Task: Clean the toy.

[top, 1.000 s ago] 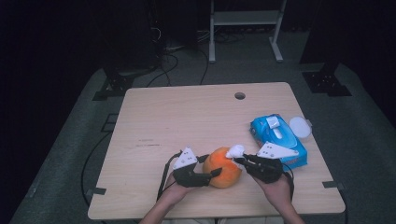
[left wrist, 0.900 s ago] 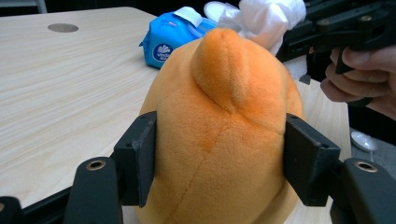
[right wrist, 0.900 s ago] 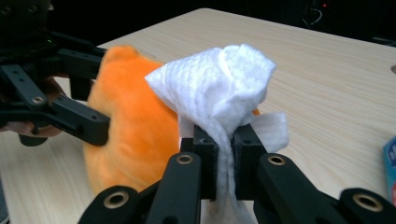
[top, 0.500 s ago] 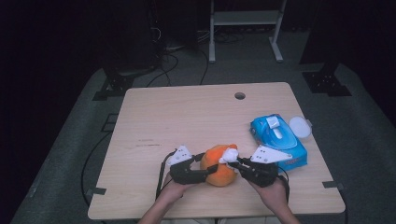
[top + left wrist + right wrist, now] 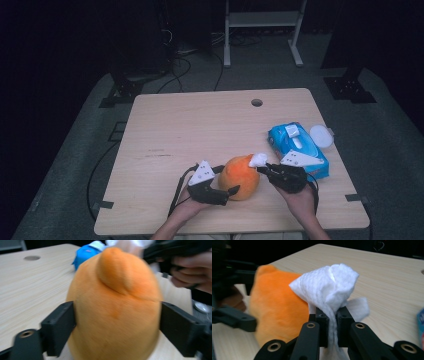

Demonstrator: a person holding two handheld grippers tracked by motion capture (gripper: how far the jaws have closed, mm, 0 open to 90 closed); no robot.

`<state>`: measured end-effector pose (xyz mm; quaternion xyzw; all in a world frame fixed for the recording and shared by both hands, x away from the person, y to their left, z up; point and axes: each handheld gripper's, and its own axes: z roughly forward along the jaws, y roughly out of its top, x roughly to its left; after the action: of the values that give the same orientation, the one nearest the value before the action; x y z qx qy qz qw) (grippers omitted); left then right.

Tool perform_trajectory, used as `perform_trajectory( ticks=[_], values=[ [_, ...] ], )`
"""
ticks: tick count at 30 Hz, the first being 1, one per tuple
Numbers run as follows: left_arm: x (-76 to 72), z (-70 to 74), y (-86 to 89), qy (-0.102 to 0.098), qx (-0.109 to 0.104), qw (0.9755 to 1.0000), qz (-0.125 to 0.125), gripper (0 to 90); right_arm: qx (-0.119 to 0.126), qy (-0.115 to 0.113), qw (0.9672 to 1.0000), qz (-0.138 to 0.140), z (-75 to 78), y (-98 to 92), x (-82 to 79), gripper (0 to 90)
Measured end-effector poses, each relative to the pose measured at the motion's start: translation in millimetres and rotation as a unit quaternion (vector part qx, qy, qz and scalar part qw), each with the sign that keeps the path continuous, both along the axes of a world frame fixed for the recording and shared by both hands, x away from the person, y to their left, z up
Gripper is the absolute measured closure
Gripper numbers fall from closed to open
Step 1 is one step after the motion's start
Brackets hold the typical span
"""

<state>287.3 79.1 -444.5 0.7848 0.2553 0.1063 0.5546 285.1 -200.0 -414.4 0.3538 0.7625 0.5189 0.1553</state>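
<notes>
An orange plush toy point(image 5: 240, 176) point(image 5: 115, 310) point(image 5: 279, 307) stands on the wooden table point(image 5: 200, 130) near the front edge. My left gripper point(image 5: 227, 181) point(image 5: 117, 322) reaches around it from the left. Its jaws have just been opening and now stand wide, one on each side of the toy, lying at its flanks without visibly squeezing it. My right gripper point(image 5: 260, 167) point(image 5: 333, 315) is shut on a crumpled white wipe point(image 5: 258, 159) point(image 5: 332, 287), held against the toy's upper right side.
A blue pack of wipes point(image 5: 297, 145) point(image 5: 85, 253) lies right of the toy, with a round white lid point(image 5: 321, 135) beside it. A cable hole point(image 5: 256, 102) sits near the table's far edge. Dark floor, cables and stand legs surround the table.
The left gripper's jaws stand wider around the plush toy than before. The right gripper, still holding the wipe, has stayed at the toy's top right.
</notes>
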Motion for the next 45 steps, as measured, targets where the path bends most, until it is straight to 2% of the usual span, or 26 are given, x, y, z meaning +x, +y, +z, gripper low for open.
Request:
perform_trajectory(
  ticks=[2,5,9,12,15,17,19,21,23,25,26,27,29,31,33,36,39,40,43,45],
  values=[
    [1.5,-1.7,1.2,0.011,-0.010,0.9999,0.002,17.1,0.001,-0.005,0.9999,0.010,3.3,6.5,-3.7,82.4],
    [-0.8,1.2,-0.5,-0.002,-0.004,0.9999,0.011,30.2,0.005,-0.018,0.9993,0.033,9.8,18.9,-11.7,82.4],
    [-3.4,0.3,-2.4,-0.007,0.000,0.9999,0.008,34.6,0.007,-0.029,0.9976,0.063,15.2,32.3,-19.2,82.4],
    [-6.8,0.2,-5.6,-0.015,0.007,0.9999,0.005,35.4,0.010,-0.026,0.9980,0.057,15.4,27.2,-15.4,82.5],
    [-13.4,-0.9,-12.8,-0.034,0.024,0.9991,-0.009,35.3,0.017,-0.019,0.9991,0.035,13.9,15.5,-8.9,82.4],
    [-16.1,-0.7,-16.7,-0.043,0.028,0.9985,-0.019,33.0,0.018,-0.016,0.9995,0.021,11.6,7.8,-5.4,82.3],
    [-15.6,-0.4,-17.9,-0.040,0.022,0.9988,-0.020,26.3,0.023,-0.006,0.9996,0.014,7.5,1.5,-1.0,82.4],
    [-12.3,0.2,-16.6,-0.028,0.010,0.9995,-0.008,16.2,0.021,0.002,0.9997,0.014,4.3,-2.1,1.0,82.4],
    [-7.2,-0.6,-14.1,0.000,-0.005,1.0000,0.002,9.9,0.020,0.003,0.9997,0.017,3.9,-2.5,0.4,82.4],
    [-6.0,-1.9,-13.4,0.006,-0.007,0.9999,-0.007,12.1,0.017,0.001,0.9996,0.022,5.2,0.4,-1.8,82.5],
    [-7.2,-1.2,-13.3,-0.001,-0.004,0.9999,-0.015,17.4,0.017,0.000,0.9996,0.024,5.8,1.8,-2.5,82.5],
    [-9.7,1.3,-12.9,-0.020,0.004,0.9997,-0.016,24.3,0.015,-0.003,0.9995,0.026,7.1,3.9,-3.8,82.5],
    [-14.6,8.4,-12.5,-0.067,0.021,0.9974,-0.014,35.3,0.016,-0.009,0.9994,0.029,11.3,6.8,-6.6,82.7],
    [-16.6,13.3,-12.1,-0.089,0.034,0.9954,-0.012,37.7,0.022,-0.018,0.9991,0.031,16.6,7.6,-8.9,82.7],
    [-16.4,11.5,-13.3,-0.092,0.053,0.9942,-0.015,37.9,0.024,-0.019,0.9988,0.039,18.4,8.8,-9.3,82.7],
    [-16.4,6.0,-12.8,-0.087,0.059,0.9942,-0.025,38.9,0.016,-0.009,0.9988,0.046,12.0,13.7,-9.1,82.7],
    [-17.8,5.9,-13.6,-0.090,0.063,0.9935,-0.030,39.5,0.012,-0.018,0.9979,0.062,18.8,19.7,-14.9,82.7],
    [-18.9,4.8,-15.3,-0.094,0.066,0.9928,-0.034,39.5,0.015,-0.020,0.9971,0.072,21.5,22.9,-17.5,82.7],
    [-24.8,2.9,-21.3,-0.110,0.084,0.9893,-0.048,39.9,-0.009,-0.041,0.9939,0.101,29.9,38.8,-27.4,82.7],
    [-26.7,3.3,-21.6,-0.112,0.090,0.9882,-0.053,40.0,-0.019,-0.045,0.9937,0.101,30.8,40.0,-26.6,82.8]
  ],
)
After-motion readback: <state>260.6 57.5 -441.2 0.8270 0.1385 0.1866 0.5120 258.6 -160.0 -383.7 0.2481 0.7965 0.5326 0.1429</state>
